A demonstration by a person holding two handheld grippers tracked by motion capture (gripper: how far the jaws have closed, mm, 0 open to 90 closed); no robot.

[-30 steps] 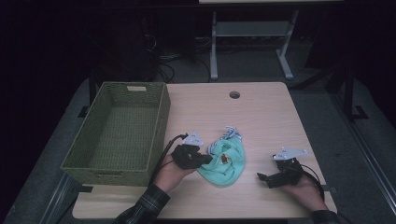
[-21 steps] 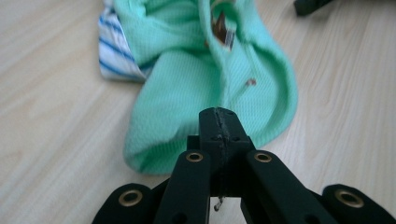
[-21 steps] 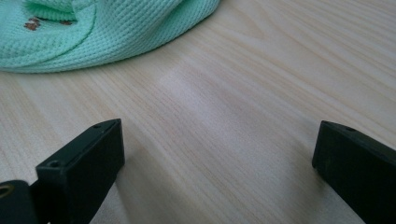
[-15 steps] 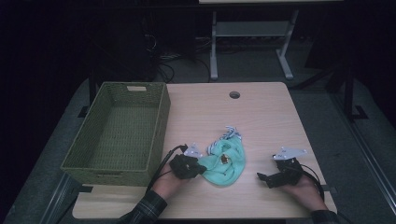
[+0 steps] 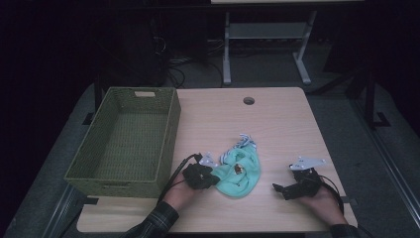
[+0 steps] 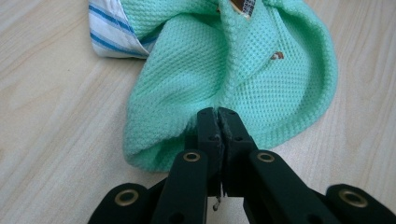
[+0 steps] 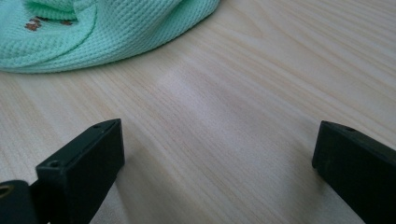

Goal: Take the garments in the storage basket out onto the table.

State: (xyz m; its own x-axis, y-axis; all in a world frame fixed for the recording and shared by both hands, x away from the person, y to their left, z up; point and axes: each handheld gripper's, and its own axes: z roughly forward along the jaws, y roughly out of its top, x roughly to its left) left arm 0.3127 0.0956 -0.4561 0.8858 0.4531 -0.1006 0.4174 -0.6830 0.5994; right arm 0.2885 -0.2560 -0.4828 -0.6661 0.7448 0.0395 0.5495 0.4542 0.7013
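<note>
While left hand-held gripper (image 6: pixel 218 122) pinches the green cloth (image 6: pixel 243 70) | right hand-held gripper (image 7: pixel 215 154) open, idle | next, likely: lift toward basket (image 5: pixel 124 144)

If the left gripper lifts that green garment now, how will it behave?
Likely floppy: the garment lies crumpled in soft folds, so it should drape from the left gripper, shut on its edge. Probably light; its textured knit seems unlikely to slip.

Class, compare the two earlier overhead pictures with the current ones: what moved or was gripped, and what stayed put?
The left gripper drew back toward the person and is now shut on the green garment's near edge. The right gripper stayed open on the table; the basket did not move.
</note>
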